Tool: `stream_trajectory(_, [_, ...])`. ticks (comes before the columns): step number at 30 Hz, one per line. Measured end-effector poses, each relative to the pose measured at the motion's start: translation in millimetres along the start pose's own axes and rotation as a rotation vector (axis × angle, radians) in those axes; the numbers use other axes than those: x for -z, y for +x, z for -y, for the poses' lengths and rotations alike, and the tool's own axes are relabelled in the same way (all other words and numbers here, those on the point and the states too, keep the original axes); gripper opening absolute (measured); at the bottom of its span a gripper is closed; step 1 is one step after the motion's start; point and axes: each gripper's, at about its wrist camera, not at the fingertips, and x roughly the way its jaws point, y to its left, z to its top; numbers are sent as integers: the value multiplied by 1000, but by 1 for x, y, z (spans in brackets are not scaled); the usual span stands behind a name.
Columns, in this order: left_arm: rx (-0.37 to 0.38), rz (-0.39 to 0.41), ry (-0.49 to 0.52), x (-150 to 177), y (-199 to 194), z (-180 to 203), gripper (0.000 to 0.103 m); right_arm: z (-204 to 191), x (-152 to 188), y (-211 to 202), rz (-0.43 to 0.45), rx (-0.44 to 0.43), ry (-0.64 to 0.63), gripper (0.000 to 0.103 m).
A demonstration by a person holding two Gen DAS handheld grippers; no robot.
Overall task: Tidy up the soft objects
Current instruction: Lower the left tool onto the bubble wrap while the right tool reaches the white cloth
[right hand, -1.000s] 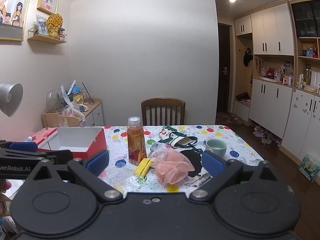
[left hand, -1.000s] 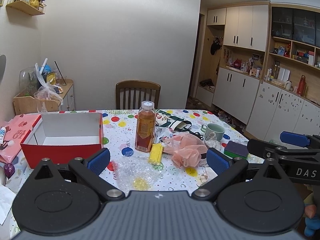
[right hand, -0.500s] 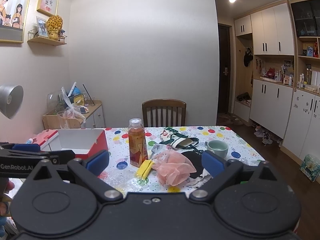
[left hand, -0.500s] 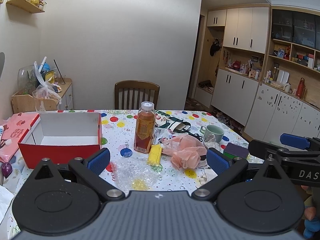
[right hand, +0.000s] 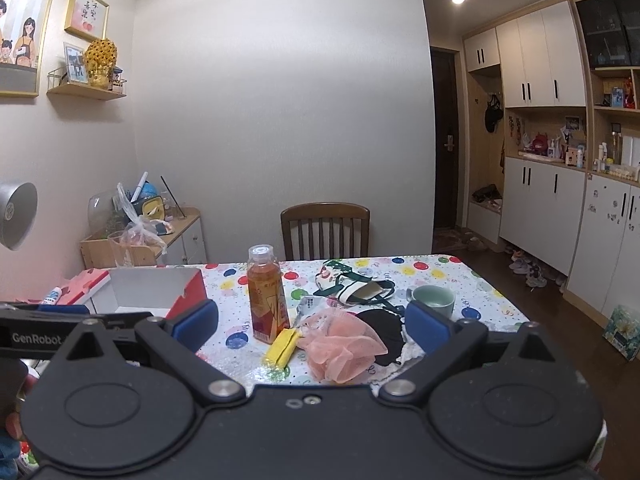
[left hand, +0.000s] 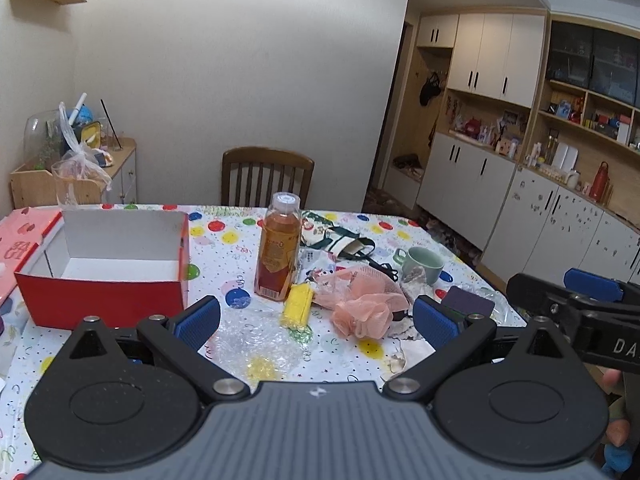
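Observation:
A pink mesh bath puff (left hand: 362,306) (right hand: 344,350) lies in the middle of the polka-dot table. A yellow sponge (left hand: 298,306) (right hand: 281,346) lies to its left, by a crumpled bubble wrap sheet (left hand: 256,340). A purple-green sponge (left hand: 470,300) lies at the right edge. An open red box (left hand: 108,268) (right hand: 160,290) stands at the left. My left gripper (left hand: 316,322) is open and empty, held near the table's front edge. My right gripper (right hand: 312,326) is open and empty, also short of the table. Each gripper shows at the edge of the other's view.
An orange drink bottle (left hand: 278,248) (right hand: 267,294) stands upright behind the yellow sponge. A green mug (left hand: 422,264) (right hand: 434,300), a green-white pouch (right hand: 352,286) and a black cloth (right hand: 382,330) lie at the right. A wooden chair (left hand: 266,178) stands behind the table.
Both grippers have drifted slightly back and up from the table, so the objects sit a little lower and smaller. Both stay open. Nothing on the table moved.

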Motion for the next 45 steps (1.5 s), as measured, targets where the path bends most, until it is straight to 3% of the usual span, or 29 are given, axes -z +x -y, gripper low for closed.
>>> stream_trajectory(7, [-7, -84, -11, -4, 44, 5, 103, 26, 7, 41, -86, -48, -37, 99])
stream_trajectory(16, [-111, -253, -64, 9, 121, -10, 103, 66, 35, 122, -290, -149, -133, 99])
stream_trajectory(24, [-237, -376, -26, 33, 184, -25, 103, 85, 73, 184, -481, -237, -287, 93])
stream_trajectory(33, [-263, -524, -180, 51, 248, -51, 103, 95, 106, 220, -632, -285, -362, 84])
stream_trajectory(40, [-283, -568, -163, 62, 269, -51, 102, 99, 119, 229, -686, -316, -361, 79])
stream_trajectory(42, [-293, -572, -156, 64, 272, -51, 90, 99, 122, 230, -695, -317, -365, 77])
stream_trajectory(45, [-306, -582, -152, 67, 276, -53, 85, 99, 124, 231, -697, -313, -386, 74])
